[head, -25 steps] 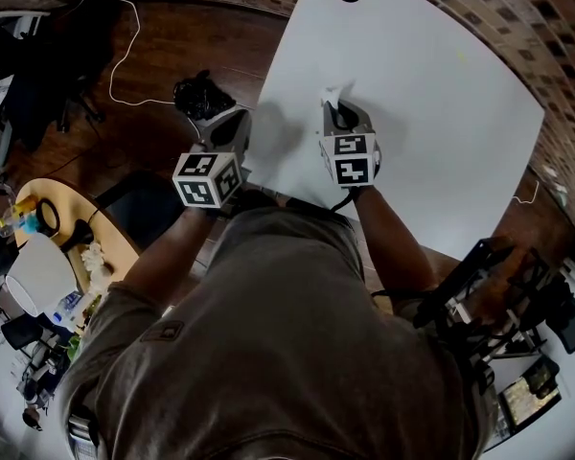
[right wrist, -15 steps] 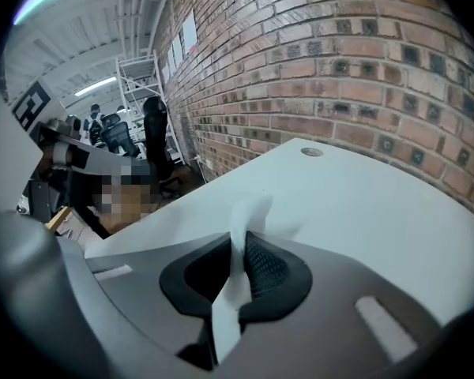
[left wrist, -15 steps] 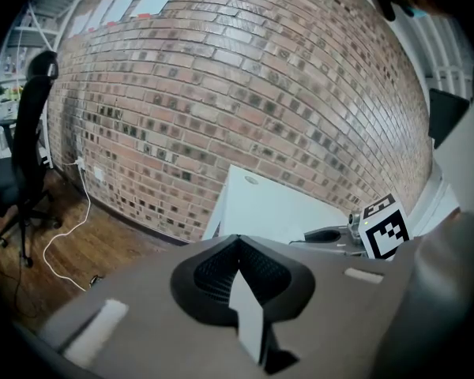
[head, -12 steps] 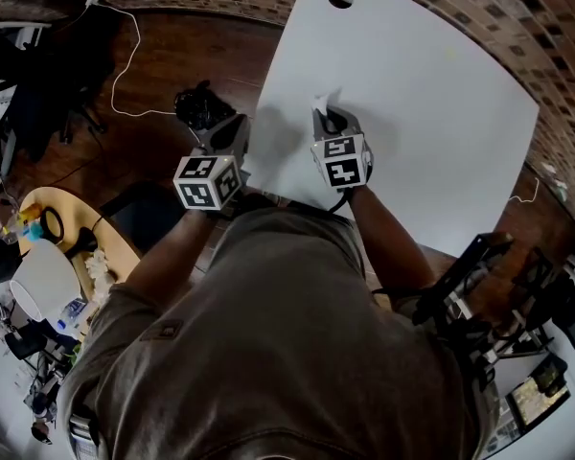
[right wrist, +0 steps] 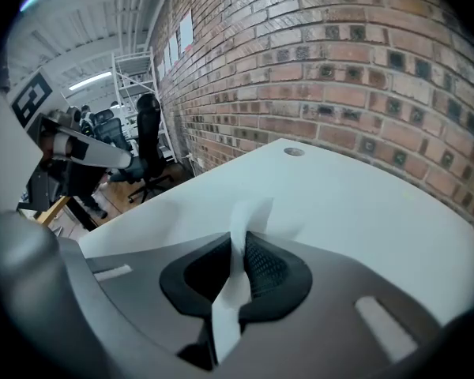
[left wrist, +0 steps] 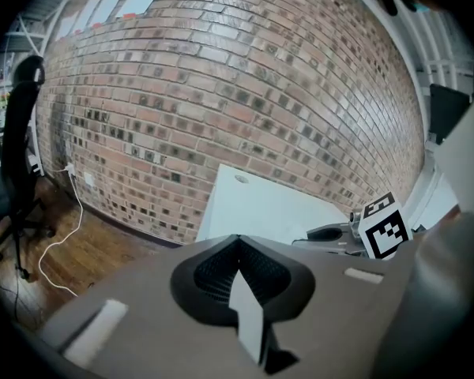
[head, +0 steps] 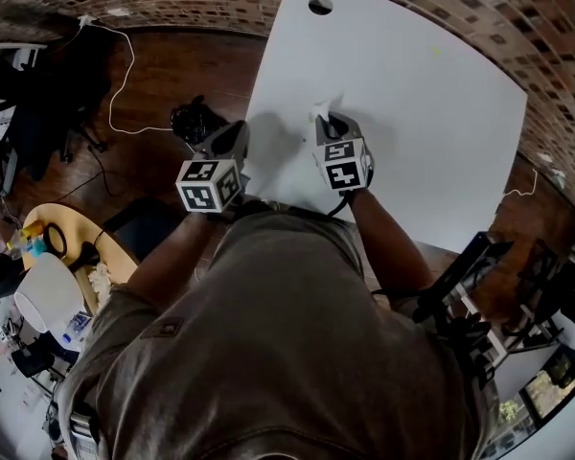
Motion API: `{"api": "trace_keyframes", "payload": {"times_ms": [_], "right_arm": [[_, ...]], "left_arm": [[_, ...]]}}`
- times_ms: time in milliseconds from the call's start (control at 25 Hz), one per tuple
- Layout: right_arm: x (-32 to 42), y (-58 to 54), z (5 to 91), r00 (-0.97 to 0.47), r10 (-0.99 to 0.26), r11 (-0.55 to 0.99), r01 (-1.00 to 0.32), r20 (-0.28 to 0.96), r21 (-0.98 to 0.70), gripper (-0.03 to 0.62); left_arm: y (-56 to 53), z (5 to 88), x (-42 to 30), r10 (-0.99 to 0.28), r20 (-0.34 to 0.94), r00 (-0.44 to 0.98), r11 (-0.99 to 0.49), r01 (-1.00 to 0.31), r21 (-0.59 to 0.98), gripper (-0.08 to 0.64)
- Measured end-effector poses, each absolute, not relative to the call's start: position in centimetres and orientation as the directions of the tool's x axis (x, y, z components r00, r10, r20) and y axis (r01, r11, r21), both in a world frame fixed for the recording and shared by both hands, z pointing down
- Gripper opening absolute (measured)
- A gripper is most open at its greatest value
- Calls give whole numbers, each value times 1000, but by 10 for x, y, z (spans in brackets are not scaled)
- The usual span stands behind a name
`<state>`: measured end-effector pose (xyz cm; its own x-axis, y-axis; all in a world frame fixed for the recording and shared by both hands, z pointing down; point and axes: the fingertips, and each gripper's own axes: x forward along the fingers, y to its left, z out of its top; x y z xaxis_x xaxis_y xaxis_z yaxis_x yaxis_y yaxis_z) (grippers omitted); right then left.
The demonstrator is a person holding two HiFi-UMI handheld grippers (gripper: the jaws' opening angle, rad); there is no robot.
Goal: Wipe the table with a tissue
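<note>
Over the white bench (head: 412,84), right gripper (head: 332,123) clamps a tissue (head: 320,110); left gripper (head: 232,142) hangs beside its edge, jaws together.

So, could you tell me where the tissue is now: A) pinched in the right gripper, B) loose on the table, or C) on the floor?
A: the tissue sticks up from the shut jaws of the right gripper, above the table.

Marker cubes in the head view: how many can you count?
2: one marker cube on the left gripper, beside the table's edge; the other on the right gripper, over the table.
</note>
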<state>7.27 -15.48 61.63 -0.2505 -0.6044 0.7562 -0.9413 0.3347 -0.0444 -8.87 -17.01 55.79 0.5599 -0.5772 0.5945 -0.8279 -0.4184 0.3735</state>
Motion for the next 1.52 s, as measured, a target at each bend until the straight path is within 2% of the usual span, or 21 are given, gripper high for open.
{"api": "trace_keyframes", "payload": {"times_ms": [320, 520, 920, 1520], "right_arm": [[114, -152, 601, -184, -661, 242, -970, 727, -25, 43], [121, -161, 582, -119, -721, 304, -939, 682, 158, 43], [85, -158, 623, -200, -596, 439, -892, 778, 106, 44], [41, -160, 625, -288, -550, 516, -856, 784, 47, 44]], "left_arm": [[-167, 554, -69, -566, 578, 588, -457, -807, 374, 2], [-166, 550, -69, -574, 575, 583, -455, -811, 369, 2], [-157, 550, -88, -594, 584, 553, -420, -833, 361, 2], [-151, 549, -111, -612, 595, 521, -378, -853, 359, 2]]}}
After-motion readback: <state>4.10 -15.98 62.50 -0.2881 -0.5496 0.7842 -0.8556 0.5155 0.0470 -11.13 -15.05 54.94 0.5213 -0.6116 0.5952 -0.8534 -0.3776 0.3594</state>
